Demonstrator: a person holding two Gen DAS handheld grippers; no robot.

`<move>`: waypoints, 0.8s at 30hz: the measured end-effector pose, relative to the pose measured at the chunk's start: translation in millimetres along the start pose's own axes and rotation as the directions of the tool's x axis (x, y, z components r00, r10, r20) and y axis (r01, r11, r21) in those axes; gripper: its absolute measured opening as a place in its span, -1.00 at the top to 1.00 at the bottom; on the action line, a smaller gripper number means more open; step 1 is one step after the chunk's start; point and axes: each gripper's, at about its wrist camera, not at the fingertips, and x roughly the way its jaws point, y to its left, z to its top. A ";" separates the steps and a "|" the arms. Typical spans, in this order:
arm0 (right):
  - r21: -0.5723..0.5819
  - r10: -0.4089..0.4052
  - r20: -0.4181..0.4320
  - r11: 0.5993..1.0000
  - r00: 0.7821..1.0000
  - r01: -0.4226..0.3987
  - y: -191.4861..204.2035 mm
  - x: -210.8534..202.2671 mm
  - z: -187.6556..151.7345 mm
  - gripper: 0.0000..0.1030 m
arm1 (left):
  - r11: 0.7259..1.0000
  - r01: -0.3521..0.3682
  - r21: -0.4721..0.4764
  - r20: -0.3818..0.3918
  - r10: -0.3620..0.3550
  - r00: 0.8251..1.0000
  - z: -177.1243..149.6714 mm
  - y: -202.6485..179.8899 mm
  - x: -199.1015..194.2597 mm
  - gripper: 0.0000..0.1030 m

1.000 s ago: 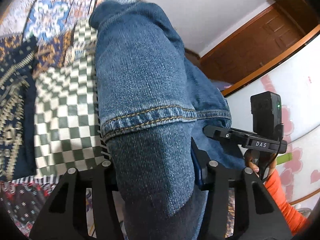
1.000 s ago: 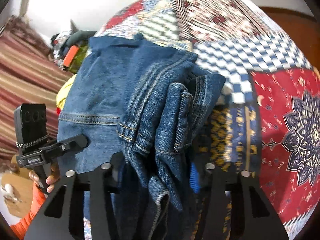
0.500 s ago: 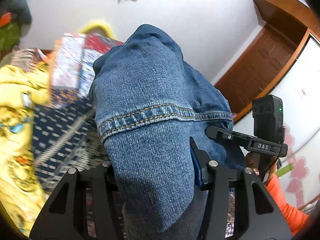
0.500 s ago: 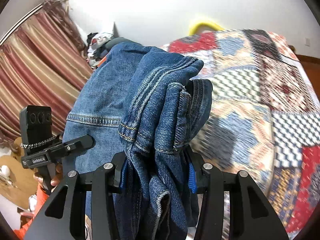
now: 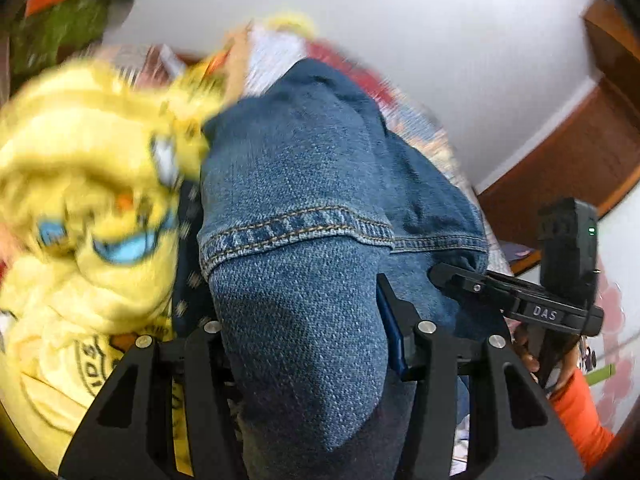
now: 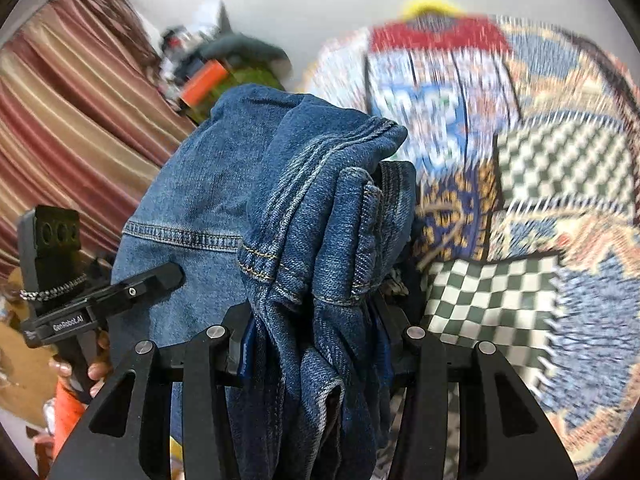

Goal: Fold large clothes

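Note:
Folded blue jeans (image 5: pixel 304 184) fill the middle of the left wrist view, a stitched hem running across them. My left gripper (image 5: pixel 300 320) is shut on one thick fold, which hides the left finger's pad. In the right wrist view a bunched, seamed part of the same jeans (image 6: pixel 320 208) sits between the blue pads of my right gripper (image 6: pixel 314 328), which is shut on it. Each view shows the other gripper's black finger lying against the denim at its outer side. The jeans are lifted off the bed.
A crumpled yellow printed garment (image 5: pixel 88 200) lies blurred at the left. The patchwork quilt (image 6: pixel 540 168) on the bed spreads to the right. A striped curtain (image 6: pixel 60 120), a pile of clutter (image 6: pixel 216 72) and a wooden door (image 5: pixel 580 160) stand around. An orange sleeve (image 5: pixel 576 408) shows.
Both grippers swept sideways across the bed with the jeans still held. The yellow garment has slid into the left view; the quilt has shifted in the right view. Neither grip has changed.

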 end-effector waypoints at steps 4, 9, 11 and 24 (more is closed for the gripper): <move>0.018 -0.074 -0.105 0.997 0.992 0.076 -21.8 49.7 -16.0 0.09 | 0.998 -0.048 -0.046 -0.085 0.044 0.995 -25.5 29.5 45.1 -0.22; -0.064 -0.119 -0.070 0.991 0.990 0.115 -16.4 32.8 -27.8 -0.04 | 0.996 -0.088 0.001 -0.056 0.088 0.995 -38.5 19.0 28.2 -0.35; -0.104 -0.164 -0.050 0.982 0.985 0.158 -3.4 19.7 -34.9 -0.08 | 0.985 -0.164 0.054 -0.042 0.166 0.985 -45.8 5.4 18.8 -0.40; -0.154 -0.299 0.013 0.942 0.954 0.297 5.6 -16.1 -82.8 -0.67 | 0.935 -0.350 0.063 0.040 0.348 0.937 -118.6 -21.3 -12.2 -0.88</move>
